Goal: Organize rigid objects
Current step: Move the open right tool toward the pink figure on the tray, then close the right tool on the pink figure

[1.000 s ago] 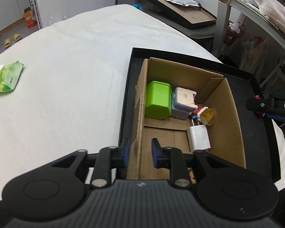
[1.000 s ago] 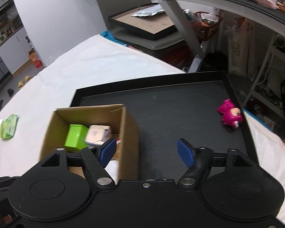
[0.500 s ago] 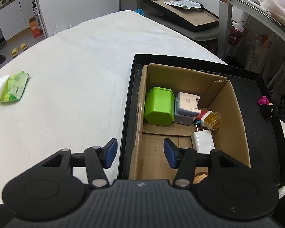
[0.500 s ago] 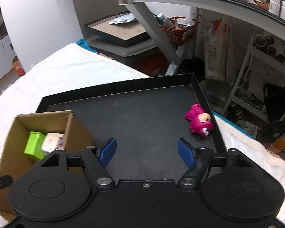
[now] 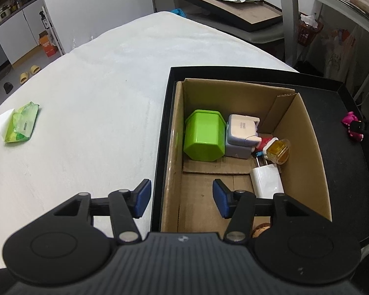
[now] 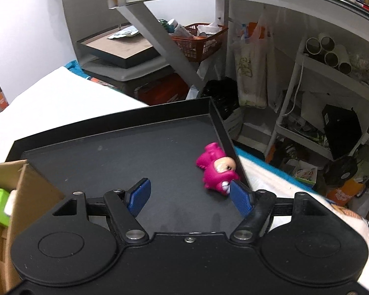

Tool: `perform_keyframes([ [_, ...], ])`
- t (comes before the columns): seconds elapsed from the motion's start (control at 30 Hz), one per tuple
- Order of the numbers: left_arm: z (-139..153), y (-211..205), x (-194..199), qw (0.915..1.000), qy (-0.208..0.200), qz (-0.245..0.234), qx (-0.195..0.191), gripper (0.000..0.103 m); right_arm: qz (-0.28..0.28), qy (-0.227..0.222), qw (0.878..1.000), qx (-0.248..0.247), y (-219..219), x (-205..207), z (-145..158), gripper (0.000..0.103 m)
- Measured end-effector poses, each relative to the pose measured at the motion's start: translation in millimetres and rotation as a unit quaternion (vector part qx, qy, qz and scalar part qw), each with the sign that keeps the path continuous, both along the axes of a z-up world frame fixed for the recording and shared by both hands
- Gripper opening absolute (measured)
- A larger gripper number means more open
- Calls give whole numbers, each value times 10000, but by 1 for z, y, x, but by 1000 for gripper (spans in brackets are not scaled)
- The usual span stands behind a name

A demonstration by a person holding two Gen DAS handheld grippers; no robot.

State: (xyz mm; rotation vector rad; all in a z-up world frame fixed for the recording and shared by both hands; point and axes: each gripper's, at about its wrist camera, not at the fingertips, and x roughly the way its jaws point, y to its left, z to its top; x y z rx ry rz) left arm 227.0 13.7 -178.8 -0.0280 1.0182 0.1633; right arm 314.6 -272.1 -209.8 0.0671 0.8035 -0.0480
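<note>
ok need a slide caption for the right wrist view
Open right gripper closing in on a pink toy lying by the black tray's right wall.

Bright even indoor light; soft shadows; strong fisheye edge bending; pink toy (image 6: 215, 169) slightly motion-blurred.

Open tray floor on my right, crowded box on my left.

The black tray (image 6: 115, 152) floor is bare ahead of me except the pink figure (image 6: 215, 169) against its right wall; in the cardboard box (image 5: 315, 162), only the near floor is free.
</note>
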Motion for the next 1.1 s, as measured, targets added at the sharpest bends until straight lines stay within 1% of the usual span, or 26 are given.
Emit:
perform_keyframes([
  [0.2,-5,-10,4,9999,108,-54,58,54,23,-32,10000,-55,-10,12,-9,69],
  [0.23,-5,-12,4,9999,123,-80,69,54,34,-34,10000,-62,-10,13,-11,68],
  [0.3,-6,-16,5,9997,150,-107,166,57,79,-3,10000,-34,-12,17,-15,63],
  [0.37,-7,-19,6,9995,176,-140,206,61,89,-11,9999,-94,-12,21,-17,63],
  [0.57,-9,-20,11,9994,241,-97,244,62,85,100,9998,-129,-13,31,-26,61],
  [0.63,-10,-20,12,9993,258,-80,256,62,79,128,9998,-130,-15,35,-29,58],
  [0.67,-10,-21,12,9993,264,-78,271,62,75,145,9998,-141,-15,36,-31,54],
  [0.7,-11,-22,13,9992,270,-79,288,62,55,172,9997,-160,-16,38,-32,42],
  [0.73,-11,-22,13,9991,275,-81,303,62,23,202,9996,-175,-17,39,-33,41],
  [0.9,-11,-21,14,9992,277,-57,273,62,9,190,9997,-138,-19,35,-32,40],
  [1.1,-9,-18,12,9996,242,-40,168,62,63,138,9998,-113,-15,27,-23,40],
])
